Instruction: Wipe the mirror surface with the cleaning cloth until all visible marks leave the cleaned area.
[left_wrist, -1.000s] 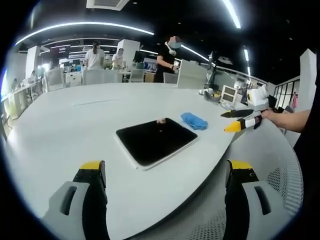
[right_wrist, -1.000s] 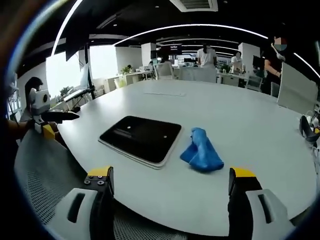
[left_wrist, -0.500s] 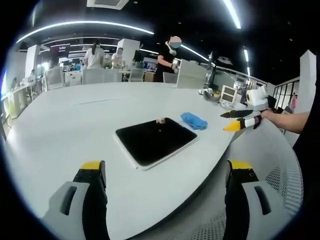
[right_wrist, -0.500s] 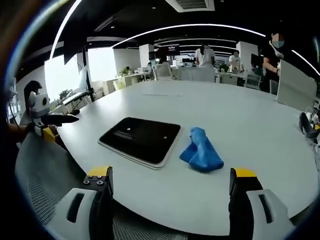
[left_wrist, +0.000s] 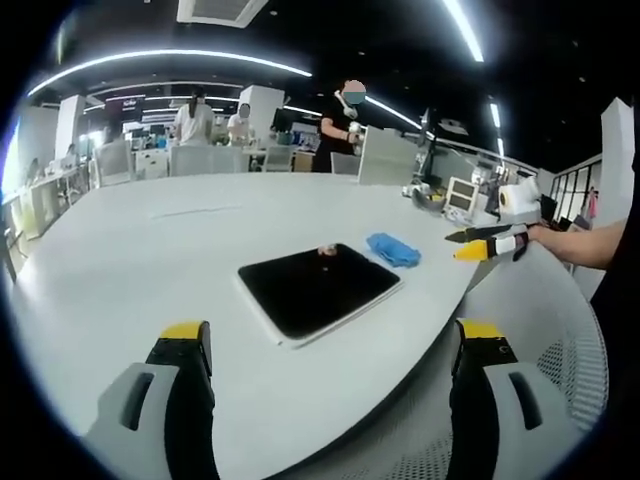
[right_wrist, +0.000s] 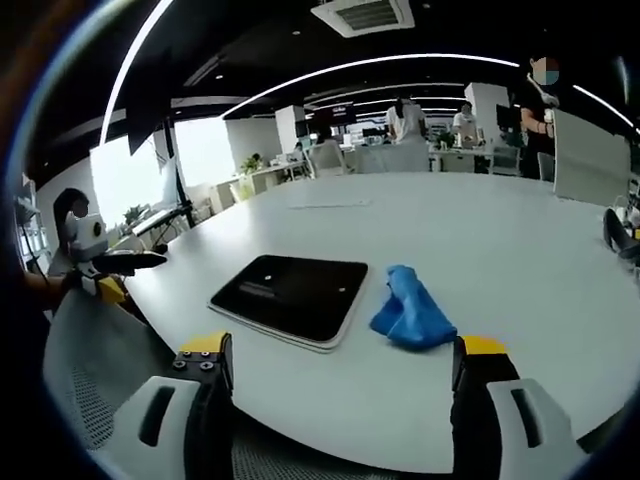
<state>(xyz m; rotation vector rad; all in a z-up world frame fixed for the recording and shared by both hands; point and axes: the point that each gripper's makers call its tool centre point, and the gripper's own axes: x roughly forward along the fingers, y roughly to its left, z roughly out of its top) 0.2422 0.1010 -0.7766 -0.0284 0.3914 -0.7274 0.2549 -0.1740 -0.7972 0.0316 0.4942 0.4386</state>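
Observation:
A dark rectangular mirror (left_wrist: 318, 290) (right_wrist: 291, 296) with a pale rim lies flat on the white table (left_wrist: 150, 260) (right_wrist: 520, 260). A small mark shows near its far edge in the left gripper view. A crumpled blue cloth (left_wrist: 392, 249) (right_wrist: 411, 313) lies on the table beside the mirror, apart from it. My left gripper (left_wrist: 330, 375) stands open over the table's near edge, short of the mirror, and it appears at the left of the right gripper view (right_wrist: 120, 262). My right gripper (right_wrist: 335, 385) is open too, short of the cloth, and appears at the right of the left gripper view (left_wrist: 485, 241).
A mesh chair back (left_wrist: 560, 370) (right_wrist: 90, 370) sits by the table's edge near me. Small devices (left_wrist: 460, 193) stand at the table's far side. Several people (left_wrist: 340, 125) and desks are in the office behind. A dark object (right_wrist: 615, 230) lies at the table's right edge.
Both views have shifted slightly with the hands; the right gripper view now sits a little lower and closer. Mirror and cloth have not moved.

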